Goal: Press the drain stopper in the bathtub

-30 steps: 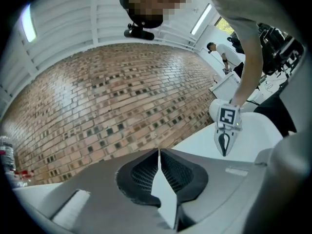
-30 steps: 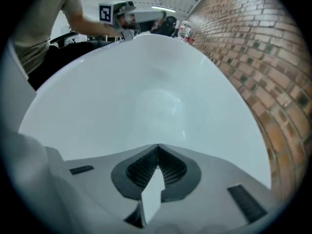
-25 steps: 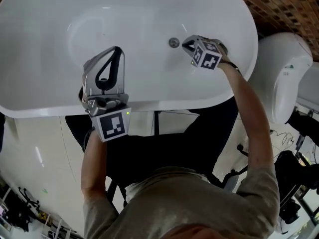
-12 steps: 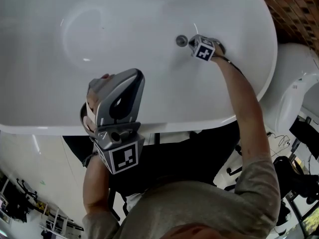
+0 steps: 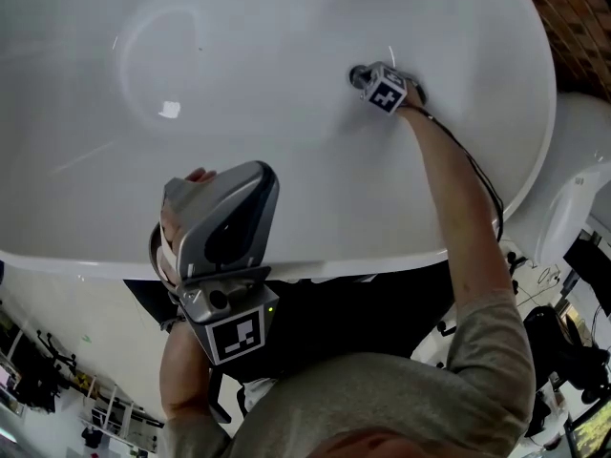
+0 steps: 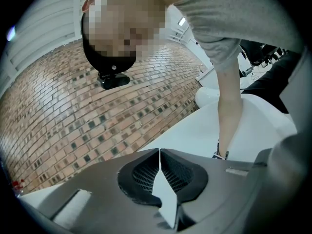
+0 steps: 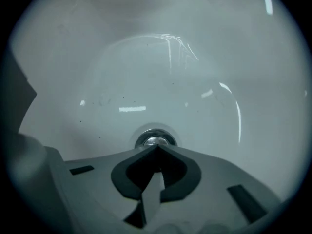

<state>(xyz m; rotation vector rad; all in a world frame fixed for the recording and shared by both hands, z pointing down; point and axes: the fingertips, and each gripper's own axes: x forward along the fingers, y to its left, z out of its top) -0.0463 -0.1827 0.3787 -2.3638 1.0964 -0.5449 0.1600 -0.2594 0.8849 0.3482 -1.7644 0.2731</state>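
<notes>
The white bathtub [image 5: 286, 113] fills the head view. Its round chrome drain stopper [image 5: 356, 72] sits on the tub floor at the upper right. My right gripper [image 5: 363, 76] reaches down into the tub, shut, with its tips at the stopper's near edge. In the right gripper view the shut jaws [image 7: 156, 149] meet right at the stopper [image 7: 155, 140]; I cannot tell whether they touch it. My left gripper [image 5: 250, 175] is held up over the tub's near rim, shut and holding nothing. In the left gripper view its shut jaws [image 6: 160, 151] point up toward a brick wall.
A brick wall [image 5: 573, 8] runs behind the tub at the upper right. A white rounded fixture [image 5: 582, 189] stands right of the tub. A thin cable [image 5: 473, 165] runs along the right forearm. The tub's near rim [image 5: 86, 260] lies just beyond the left gripper.
The right gripper has reached further down into the tub until its tips came to the stopper. The left gripper has lifted and tipped up over the rim.
</notes>
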